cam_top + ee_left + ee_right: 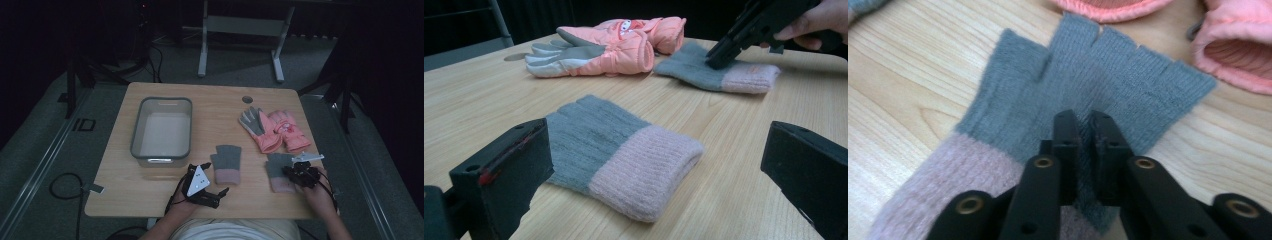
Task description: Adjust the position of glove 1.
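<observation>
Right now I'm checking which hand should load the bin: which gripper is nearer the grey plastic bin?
Left. The left gripper sits just below the grey plastic bin's near right corner; the right gripper is across the table, pinching a grey-and-pink knit glove.

Grey-and-pink knit glove [1083, 95], flat, fabric pinched up.

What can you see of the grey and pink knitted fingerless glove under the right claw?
The grey and pink knitted fingerless glove lies flat on the wooden table, with a ribbed grey hand, short open finger stubs and a soft pink cuff. Its fingers point toward the peach padded ski gloves. The right claw is shut, pinching a fold of its grey knit.
</observation>
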A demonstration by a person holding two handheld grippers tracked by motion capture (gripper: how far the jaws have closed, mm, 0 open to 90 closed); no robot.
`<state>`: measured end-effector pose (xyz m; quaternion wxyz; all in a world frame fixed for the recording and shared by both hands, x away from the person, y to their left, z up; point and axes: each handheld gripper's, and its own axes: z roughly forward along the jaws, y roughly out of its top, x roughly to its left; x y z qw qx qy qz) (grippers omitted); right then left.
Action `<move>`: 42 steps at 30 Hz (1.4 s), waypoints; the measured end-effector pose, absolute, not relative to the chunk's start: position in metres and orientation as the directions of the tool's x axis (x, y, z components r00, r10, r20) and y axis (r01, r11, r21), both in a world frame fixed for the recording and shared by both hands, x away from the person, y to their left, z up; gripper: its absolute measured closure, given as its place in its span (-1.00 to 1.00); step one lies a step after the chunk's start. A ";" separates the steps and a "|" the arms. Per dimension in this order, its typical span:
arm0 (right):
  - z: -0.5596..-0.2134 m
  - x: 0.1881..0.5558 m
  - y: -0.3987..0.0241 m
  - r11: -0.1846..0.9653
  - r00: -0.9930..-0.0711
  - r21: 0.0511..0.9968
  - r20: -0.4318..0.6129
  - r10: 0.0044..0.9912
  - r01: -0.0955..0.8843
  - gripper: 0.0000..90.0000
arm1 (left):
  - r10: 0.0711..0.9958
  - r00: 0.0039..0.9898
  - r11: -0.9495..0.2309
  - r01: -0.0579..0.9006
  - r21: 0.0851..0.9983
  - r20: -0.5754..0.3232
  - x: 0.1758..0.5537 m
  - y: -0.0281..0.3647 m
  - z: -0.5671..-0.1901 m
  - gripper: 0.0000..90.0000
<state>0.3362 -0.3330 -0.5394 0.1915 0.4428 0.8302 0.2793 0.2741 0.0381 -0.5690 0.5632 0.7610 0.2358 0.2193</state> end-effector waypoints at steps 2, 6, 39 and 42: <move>-0.531 0.335 -0.336 0.437 -0.517 0.645 -0.075 0.853 0.627 0.88 | 0.606 0.792 -0.254 0.110 0.961 0.070 0.274 0.038 -0.569 -1.00; -0.507 0.332 -0.340 0.402 -0.504 0.688 -0.060 0.861 0.604 0.89 | 0.606 0.792 -0.254 0.111 0.961 0.069 0.274 0.038 -0.569 -1.00; -0.489 0.356 -0.181 0.411 -0.673 0.739 0.079 0.735 0.534 0.88 | 0.609 0.790 -0.258 0.109 0.960 0.074 0.274 0.038 -0.569 -1.00; -0.499 0.359 -0.176 0.396 -0.659 0.720 0.113 0.743 0.570 0.88 | 0.607 0.791 -0.261 0.110 0.959 0.074 0.274 0.038 -0.569 -1.00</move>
